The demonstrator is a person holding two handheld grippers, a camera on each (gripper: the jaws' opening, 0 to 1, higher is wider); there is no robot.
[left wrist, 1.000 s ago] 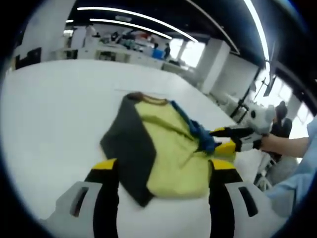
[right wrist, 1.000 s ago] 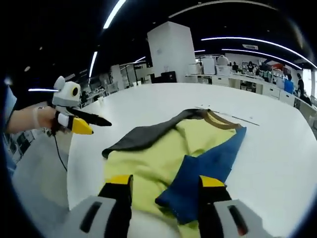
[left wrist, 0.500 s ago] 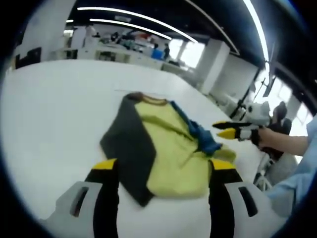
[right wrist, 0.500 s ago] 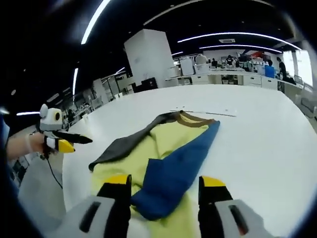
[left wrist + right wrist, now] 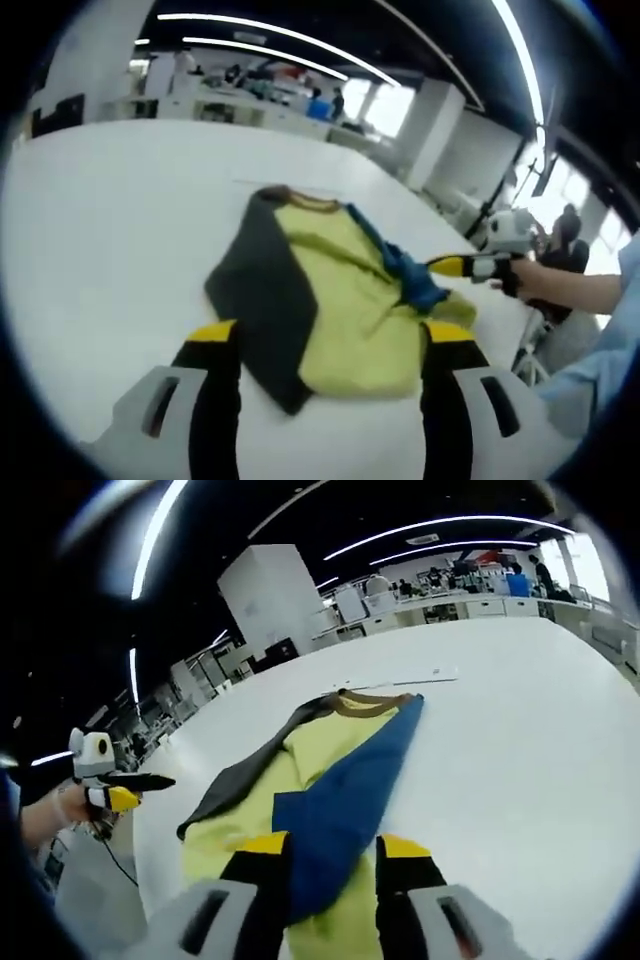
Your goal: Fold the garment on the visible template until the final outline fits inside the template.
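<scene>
Left hand-held gripper [image 5: 325,345] jaws spread, empty, garment [image 5: 320,290] on white bench [image 5: 100,220] just ahead | garment's long axis runs hem-near to collar-far | right hand-held gripper [image 5: 333,852] nearer, jaws narrower than a second ago, straddling blue sleeve [image 5: 345,790]; actual grip unclear.

Your garment [image 5: 340,300] was plain colour blocks, no print: yellow-green body, dark grey sleeve w/ a tan-brown neck band, and a deep blue sleeve [image 5: 345,790] lying across the yellow. The table [image 5: 520,740] under it was white, w/ a thin pale template line [image 5: 400,683] beyond the collar. Your left gripper [image 5: 330,375] & right gripper [image 5: 330,880] matched: black jaws w/ yellow tips on light grey bodies. Your sleeve [image 5: 600,340] at the view's edge was light blue.
</scene>
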